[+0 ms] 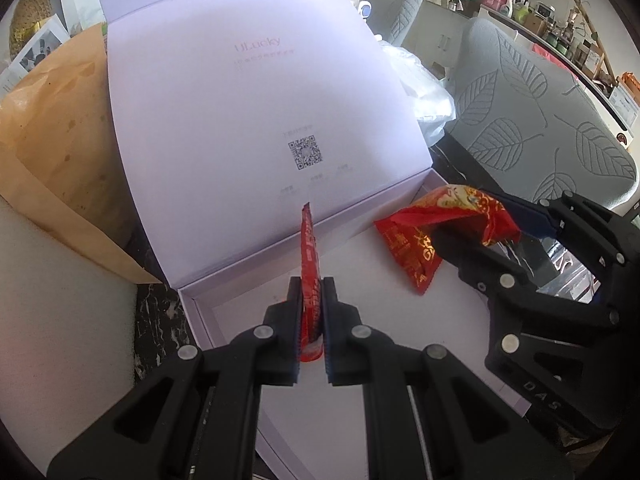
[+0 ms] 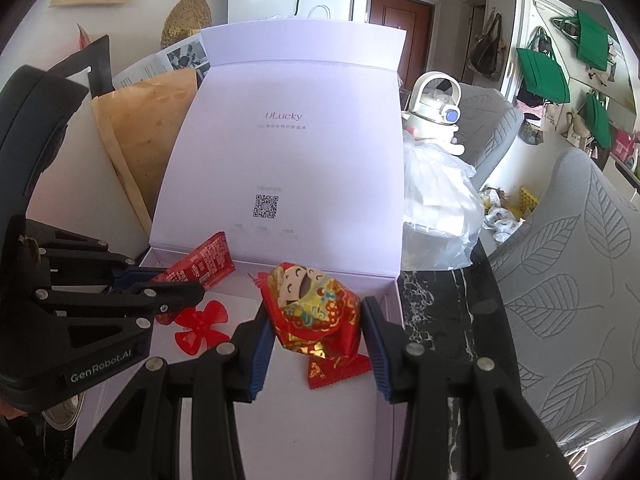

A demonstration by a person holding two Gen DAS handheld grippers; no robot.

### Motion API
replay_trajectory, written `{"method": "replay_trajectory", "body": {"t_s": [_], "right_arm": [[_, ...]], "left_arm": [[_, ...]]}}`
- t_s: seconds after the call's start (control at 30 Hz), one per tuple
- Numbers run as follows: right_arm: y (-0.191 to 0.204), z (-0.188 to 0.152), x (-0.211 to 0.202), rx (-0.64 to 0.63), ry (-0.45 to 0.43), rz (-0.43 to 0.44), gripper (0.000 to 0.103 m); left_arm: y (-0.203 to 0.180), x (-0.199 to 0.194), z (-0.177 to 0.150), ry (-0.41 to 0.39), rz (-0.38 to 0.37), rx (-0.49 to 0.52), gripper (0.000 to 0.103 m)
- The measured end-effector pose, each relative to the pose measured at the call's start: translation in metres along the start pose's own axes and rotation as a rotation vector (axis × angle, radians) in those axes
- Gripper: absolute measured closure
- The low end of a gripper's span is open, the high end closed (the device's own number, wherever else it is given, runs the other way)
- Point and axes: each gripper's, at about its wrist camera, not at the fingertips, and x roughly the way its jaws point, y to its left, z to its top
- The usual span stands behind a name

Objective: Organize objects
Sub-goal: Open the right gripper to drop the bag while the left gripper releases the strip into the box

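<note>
A white gift box (image 1: 280, 92) stands open with its lid upright; it also shows in the right wrist view (image 2: 288, 148). My left gripper (image 1: 312, 292) is shut on a thin red snack packet (image 1: 310, 264), held edge-up over the box floor; the same packet (image 2: 204, 260) shows in the right wrist view. My right gripper (image 2: 316, 320) holds a puffy red and gold candy bag (image 2: 316, 308) between its jaws over the box's right side; the bag (image 1: 460, 208) shows in the left wrist view too. A flat red packet (image 2: 336, 368) lies under it. A red plastic propeller (image 2: 200, 326) lies on the box floor.
A brown paper bag (image 1: 60, 152) leans left of the box. A clear plastic bag (image 2: 436, 200) and a white kettle (image 2: 436, 108) sit to the right. Grey leaf-patterned chairs (image 1: 540, 120) stand beyond the dark marble table (image 2: 440, 312).
</note>
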Motion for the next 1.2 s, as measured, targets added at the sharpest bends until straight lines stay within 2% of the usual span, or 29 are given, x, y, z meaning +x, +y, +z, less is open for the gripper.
{"method": "replay_trajectory", "body": {"t_s": [0.37, 0.43, 0.47, 0.5, 0.6, 0.73, 0.97, 1.2], "right_arm": [[0.004, -0.002, 0.017, -0.01, 0.044, -0.011, 0.06], [0.004, -0.002, 0.016, -0.015, 0.048, -0.021, 0.056], [0.004, -0.001, 0.015, -0.016, 0.049, -0.028, 0.048], [0.004, -0.001, 0.015, -0.015, 0.045, -0.036, 0.044], [0.002, 0.0, 0.007, -0.009, 0.03, -0.04, 0.044], [-0.001, 0.002, -0.004, 0.001, 0.012, -0.053, 0.044], [-0.004, 0.005, -0.029, 0.018, -0.026, -0.065, 0.044], [-0.004, 0.006, -0.06, 0.023, -0.065, -0.073, 0.043]], "left_arm": [[0.004, 0.012, -0.002, 0.035, 0.002, -0.007, 0.095], [0.005, 0.011, -0.002, 0.03, 0.005, -0.01, 0.095], [0.006, 0.011, -0.003, 0.028, 0.008, -0.01, 0.095], [0.006, 0.01, -0.003, 0.025, 0.013, -0.011, 0.094], [0.006, 0.005, -0.002, 0.019, 0.027, -0.014, 0.094], [0.004, -0.001, 0.001, 0.021, 0.055, -0.016, 0.088], [0.002, -0.027, 0.0, -0.02, 0.058, -0.022, 0.074], [-0.006, -0.056, 0.0, -0.06, 0.074, -0.015, 0.071]]}}
